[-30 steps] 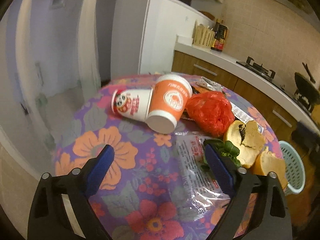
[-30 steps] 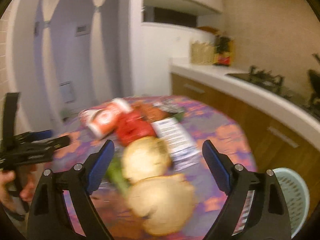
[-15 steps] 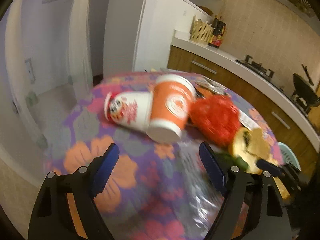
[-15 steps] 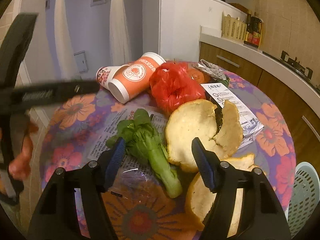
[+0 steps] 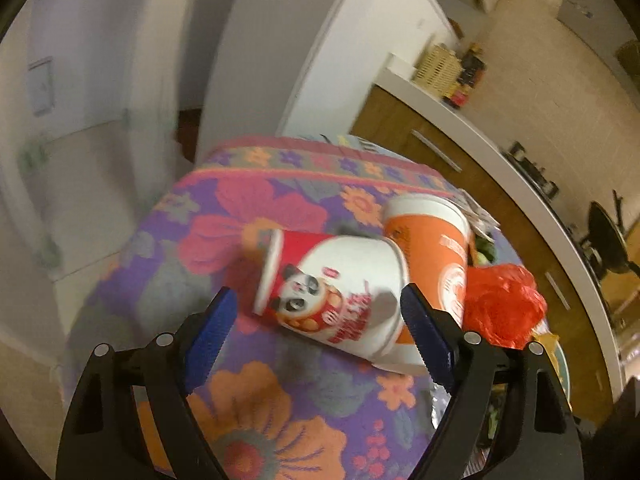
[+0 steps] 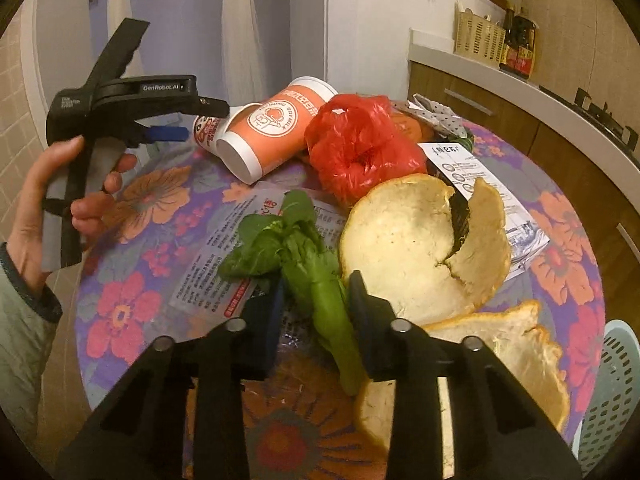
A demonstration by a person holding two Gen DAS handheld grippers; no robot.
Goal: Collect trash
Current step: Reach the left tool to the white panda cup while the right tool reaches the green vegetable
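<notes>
Closing on the greens point(image 6: 316, 280), the right claw point(image 6: 314, 300) pinches the stalk between its pads, needing a lift next, while the left claw point(image 5: 320, 320) gapes wide before the panda cup point(image 5: 332, 292).

I read "GenRobot.AI" on the left tongs point(image 6: 166, 133). The orange cup point(image 6: 276, 128) carries a round seal reading "SOYMILK". Print on the clear wrapper point(image 6: 224, 264) is too small for me.
</notes>
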